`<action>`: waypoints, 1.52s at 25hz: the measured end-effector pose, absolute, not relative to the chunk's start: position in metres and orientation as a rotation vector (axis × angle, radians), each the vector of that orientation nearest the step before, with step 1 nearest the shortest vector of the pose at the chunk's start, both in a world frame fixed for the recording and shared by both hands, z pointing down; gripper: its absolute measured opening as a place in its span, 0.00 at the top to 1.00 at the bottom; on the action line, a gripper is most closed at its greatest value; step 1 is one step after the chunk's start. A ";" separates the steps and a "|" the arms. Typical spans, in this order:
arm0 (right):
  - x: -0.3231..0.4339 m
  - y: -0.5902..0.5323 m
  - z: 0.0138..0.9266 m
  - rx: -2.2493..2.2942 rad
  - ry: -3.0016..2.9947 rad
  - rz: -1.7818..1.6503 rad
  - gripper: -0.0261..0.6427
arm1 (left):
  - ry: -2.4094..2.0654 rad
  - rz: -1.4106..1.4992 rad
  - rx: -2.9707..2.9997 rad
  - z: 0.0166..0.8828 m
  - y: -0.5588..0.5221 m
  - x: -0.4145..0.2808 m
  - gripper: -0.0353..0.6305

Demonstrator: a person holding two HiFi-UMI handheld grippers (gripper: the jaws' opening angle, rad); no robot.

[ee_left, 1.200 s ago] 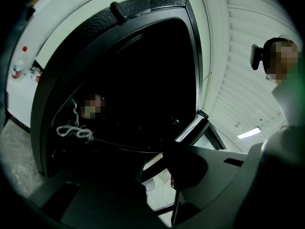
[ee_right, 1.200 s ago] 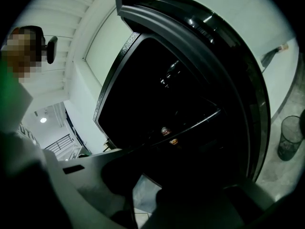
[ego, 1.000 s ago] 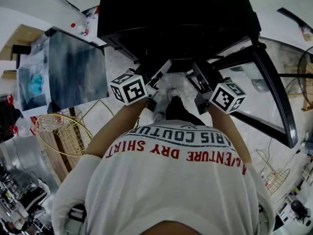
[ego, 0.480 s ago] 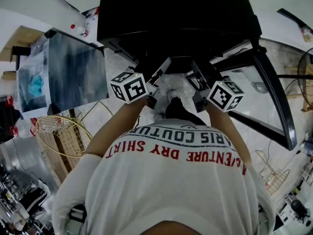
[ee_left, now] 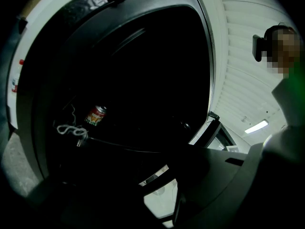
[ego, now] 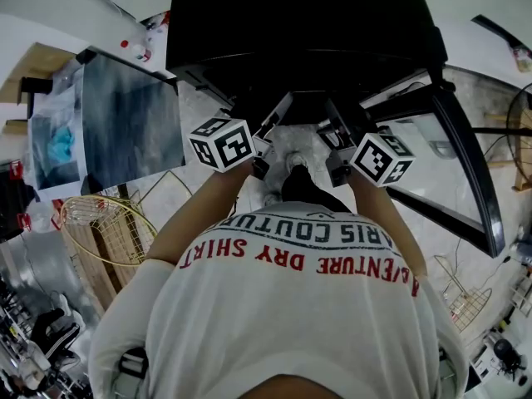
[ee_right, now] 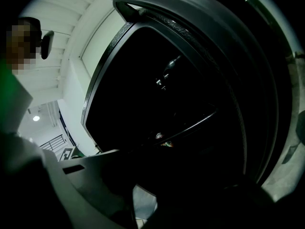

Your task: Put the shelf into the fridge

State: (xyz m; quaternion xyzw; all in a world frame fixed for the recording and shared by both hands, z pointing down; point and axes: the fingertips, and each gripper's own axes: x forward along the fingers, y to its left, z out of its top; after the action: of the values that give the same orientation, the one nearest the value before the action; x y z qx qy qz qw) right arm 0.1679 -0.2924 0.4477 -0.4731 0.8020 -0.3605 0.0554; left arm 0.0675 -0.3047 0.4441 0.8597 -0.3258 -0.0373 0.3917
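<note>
The black fridge [ego: 291, 23] stands open in front of me, its inside dark. Both grippers hold out at its mouth, side by side. The shelf [ee_left: 159, 202], a glass pane with a black frame bar, lies low between the jaws of my left gripper [ee_left: 157, 190]. Those jaws have just been opening, and no pad visibly presses on the pane. My right gripper [ee_right: 143, 199] has the same pane [ee_right: 142, 202] between its jaws, and they look closed on it. In the head view the left gripper [ego: 281, 113] and right gripper [ego: 334, 115] reach under the fridge's front edge.
Inside the fridge stand a red drink can [ee_left: 96, 115] and a white cord [ee_left: 69, 130] on a dark ledge. The fridge door [ego: 449, 165], glass in a black frame, hangs open at the right. A wire basket [ego: 108, 223] sits on the floor at the left.
Both marker cubes have edged slightly inward and toward the fridge mouth. Nothing else has visibly moved.
</note>
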 end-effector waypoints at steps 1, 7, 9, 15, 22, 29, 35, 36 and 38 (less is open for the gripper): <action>0.168 -0.294 0.447 -1.440 2.431 -1.095 0.86 | -0.834 -0.093 2.187 0.444 -0.306 0.067 0.72; 0.166 -0.298 0.446 -1.442 2.421 -1.095 0.86 | -0.872 -0.070 2.214 0.443 -0.308 0.064 0.71; 0.169 -0.299 0.447 -1.448 2.411 -1.100 0.86 | -0.883 -0.049 2.223 0.445 -0.307 0.063 0.70; 0.171 -0.305 0.449 -1.461 2.389 -1.106 0.86 | -0.895 -0.008 2.207 0.452 -0.299 0.057 0.70; 0.172 -0.315 0.450 -1.486 2.384 -1.094 0.86 | -0.927 0.080 2.277 0.449 -0.289 0.051 0.75; 0.172 -0.325 0.449 -1.533 2.375 -1.078 0.86 | -0.884 0.104 2.340 0.433 -0.272 0.048 0.86; 0.172 -0.337 0.449 -1.556 2.363 -1.057 0.86 | -0.857 0.063 2.347 0.422 -0.261 0.041 0.88; 0.172 -0.338 0.450 -1.558 2.360 -1.057 0.86 | -0.856 0.058 2.345 0.421 -0.259 0.039 0.88; 0.173 -0.341 0.451 -1.562 2.353 -1.059 0.86 | -0.859 0.051 2.338 0.420 -0.257 0.034 0.88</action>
State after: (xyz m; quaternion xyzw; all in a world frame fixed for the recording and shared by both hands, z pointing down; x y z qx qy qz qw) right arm 0.1726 -0.3408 0.4514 -0.5170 0.7785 -0.3503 0.0627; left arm 0.0341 -0.2566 0.4198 0.8892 -0.3268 0.0194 0.3196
